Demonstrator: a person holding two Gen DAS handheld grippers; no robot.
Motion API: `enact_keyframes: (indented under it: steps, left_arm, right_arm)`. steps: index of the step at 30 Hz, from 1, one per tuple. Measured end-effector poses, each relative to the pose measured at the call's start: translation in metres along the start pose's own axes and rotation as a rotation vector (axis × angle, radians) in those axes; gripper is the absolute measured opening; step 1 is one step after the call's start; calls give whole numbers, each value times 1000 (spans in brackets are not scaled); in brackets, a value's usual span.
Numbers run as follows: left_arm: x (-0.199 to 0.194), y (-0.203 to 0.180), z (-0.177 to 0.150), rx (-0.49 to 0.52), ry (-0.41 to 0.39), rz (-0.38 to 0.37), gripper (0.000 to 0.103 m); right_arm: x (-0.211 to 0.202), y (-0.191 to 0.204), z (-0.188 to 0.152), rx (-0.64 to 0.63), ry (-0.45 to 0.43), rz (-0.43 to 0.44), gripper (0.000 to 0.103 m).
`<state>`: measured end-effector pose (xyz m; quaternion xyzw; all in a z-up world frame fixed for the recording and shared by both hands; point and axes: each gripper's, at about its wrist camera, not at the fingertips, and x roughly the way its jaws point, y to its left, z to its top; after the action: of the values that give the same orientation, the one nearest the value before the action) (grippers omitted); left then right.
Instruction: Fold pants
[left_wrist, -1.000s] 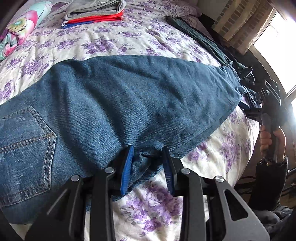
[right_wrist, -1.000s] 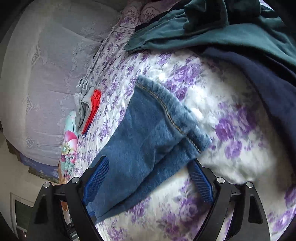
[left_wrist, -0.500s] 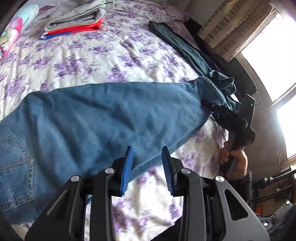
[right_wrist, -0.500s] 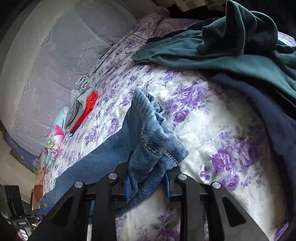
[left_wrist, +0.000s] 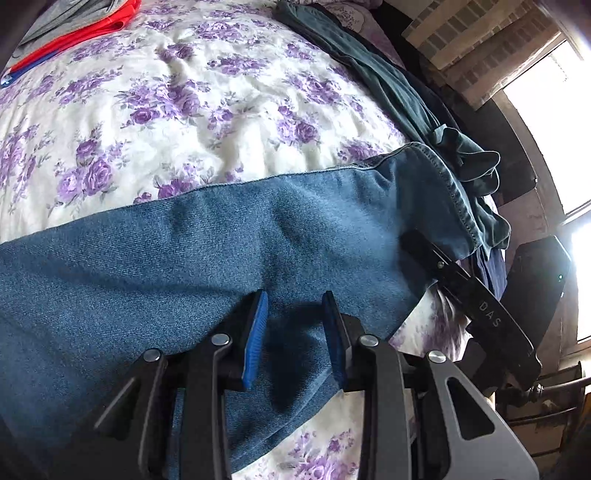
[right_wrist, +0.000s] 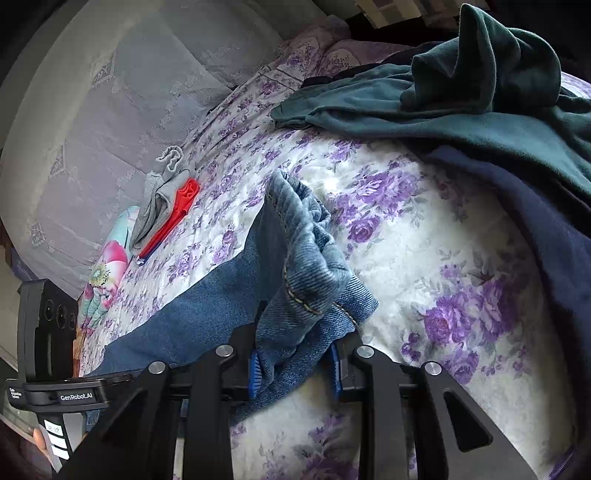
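One pair of blue jeans is laid lengthwise across a bed covered in a white sheet with purple flowers. Two handheld grippers are seen, one in each view.

The right gripper is clamped on the bunched hem end of the jeans leg; its jaws have just been closing, and the blue pads are now pressed into the denim from both sides, with the cuff puckered up above them. In the left wrist view, the same gripper is seen as a black bar at the hem, at the right edge of the bed.

The left gripper is held over the middle of the leg, with its jaws partly apart. Denim fills the view between and beneath the two blue pads, but no fold is seen to be pinched, and it cannot be told whether the pads touch the cloth.

Other things on the bed are counted as follows: one dark green garment and one navy garment heaped beside the hem; one folded stack of grey and red clothes further up the bed; one brightly coloured pillow beyond it. A bright window is seen beyond the bed's edge.
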<state>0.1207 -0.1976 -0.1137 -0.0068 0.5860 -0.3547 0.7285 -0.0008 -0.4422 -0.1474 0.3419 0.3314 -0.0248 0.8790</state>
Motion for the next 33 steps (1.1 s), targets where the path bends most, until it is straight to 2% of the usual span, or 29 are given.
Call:
enact_keyframes:
  steps: [4,11,14,16,19,22,23,25,29,31,33]
  left_arm:
    - [0,3,0,4,-6,-12,29]
    - [1,-11,-7,70,-46,62,31]
    - [-5,-14,-14,85,-68,68,31]
    - [-19,-10,-20,62,-80,45,31]
    - [-64,10,-40,32,-164,9,31]
    - [-116,50,-63,-28,-278,86,31]
    - [-134,72,-74,-63,-301,144,32]
    - [-155,112,-93,-130,-295,208,32]
    - [-183,184,-134,-311,-302,250,32]
    - [-194,206,-147,-356,-318,258,32]
    - [-201,218,-152,-375,-340,225,32]
  right_arm:
    - [0,0,0,-2,-1,-2,27]
    - [1,1,-1,-2,3,-3,28]
    - [0,1,-1,-1,3,-1,28]
    - [0,0,-1,2,5,4,28]
    - [0,0,-1,7,8,8,28]
    - [-2,4,0,-1,14,-19,28]
    - [-5,10,2,-24,15,-49,27]
    - [-16,38,8,-110,-21,-101,23]
    - [-41,114,17,-291,-78,-113,21]
    - [-44,161,13,-411,-75,-97,21]
    - [-41,206,5,-513,-40,-48,21]
